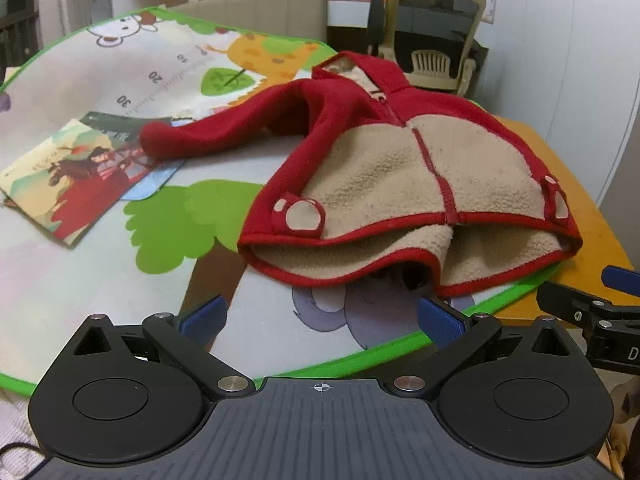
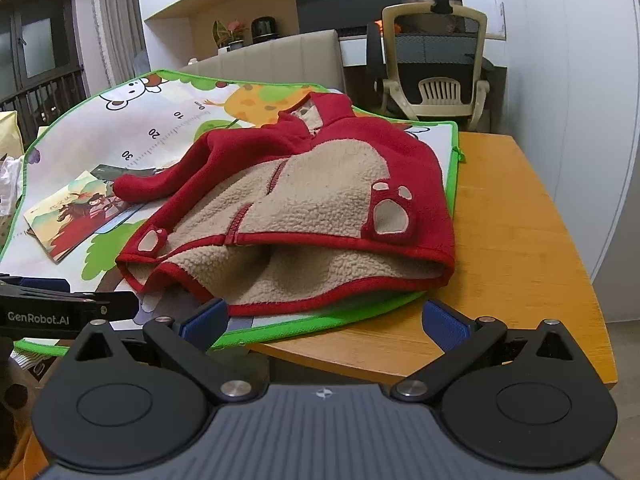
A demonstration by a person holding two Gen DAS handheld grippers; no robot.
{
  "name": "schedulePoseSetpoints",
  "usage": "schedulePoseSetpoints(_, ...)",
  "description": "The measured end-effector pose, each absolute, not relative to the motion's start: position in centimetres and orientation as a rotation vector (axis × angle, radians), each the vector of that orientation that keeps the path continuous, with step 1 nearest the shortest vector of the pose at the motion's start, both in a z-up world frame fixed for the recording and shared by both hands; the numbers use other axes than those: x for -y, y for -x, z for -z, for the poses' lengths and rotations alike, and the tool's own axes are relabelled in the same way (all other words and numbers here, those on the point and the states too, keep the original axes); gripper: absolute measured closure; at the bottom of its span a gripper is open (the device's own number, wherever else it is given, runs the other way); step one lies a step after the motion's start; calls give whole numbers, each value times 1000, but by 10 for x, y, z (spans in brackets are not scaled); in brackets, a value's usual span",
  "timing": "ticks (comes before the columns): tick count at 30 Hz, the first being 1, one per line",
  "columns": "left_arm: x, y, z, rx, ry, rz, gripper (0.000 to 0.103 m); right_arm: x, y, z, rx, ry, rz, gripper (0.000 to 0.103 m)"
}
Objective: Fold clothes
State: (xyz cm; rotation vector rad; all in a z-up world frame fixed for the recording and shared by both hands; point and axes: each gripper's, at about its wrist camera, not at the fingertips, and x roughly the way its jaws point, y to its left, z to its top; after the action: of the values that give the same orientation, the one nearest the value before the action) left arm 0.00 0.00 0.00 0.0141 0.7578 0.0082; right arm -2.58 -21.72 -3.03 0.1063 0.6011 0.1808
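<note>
A small red and beige fleece hooded jacket [image 1: 400,168] lies front-up on a cartoon play mat [image 1: 120,64], hem toward me, one sleeve stretched out to the left. My left gripper [image 1: 320,318] is open just short of the hem, nothing between its blue pads. In the right wrist view the same jacket [image 2: 304,200] lies on the mat [image 2: 172,120], its right side near the mat's edge. My right gripper [image 2: 324,320] hovers open below the hem, over the mat's green border and the table edge. Each gripper shows at the side of the other's view.
A picture book [image 1: 72,176] lies on the mat under the sleeve cuff. The mat covers a wooden table [image 2: 520,240] whose bare part shows at the right. Behind the table stand an office chair [image 2: 436,68] and a beige padded bench [image 2: 280,56].
</note>
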Motion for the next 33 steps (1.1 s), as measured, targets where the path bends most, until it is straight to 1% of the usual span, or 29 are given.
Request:
schedulePoseSetpoints(10, 2, 0, 1, -714, -31, -10, 0, 217, 27, 33, -603, -111, -182, 0)
schedulePoseSetpoints(11, 9, 4, 2, -714, -33, -9, 0, 217, 27, 33, -603, -113, -182, 0)
schedulePoseSetpoints(13, 0, 0, -1, -738, -2, 5, 0, 217, 28, 32, -603, -115, -184, 0)
schedulePoseSetpoints(33, 1, 2, 1, -744, -3, 10, 0, 219, 27, 37, -617, -127, -187, 0)
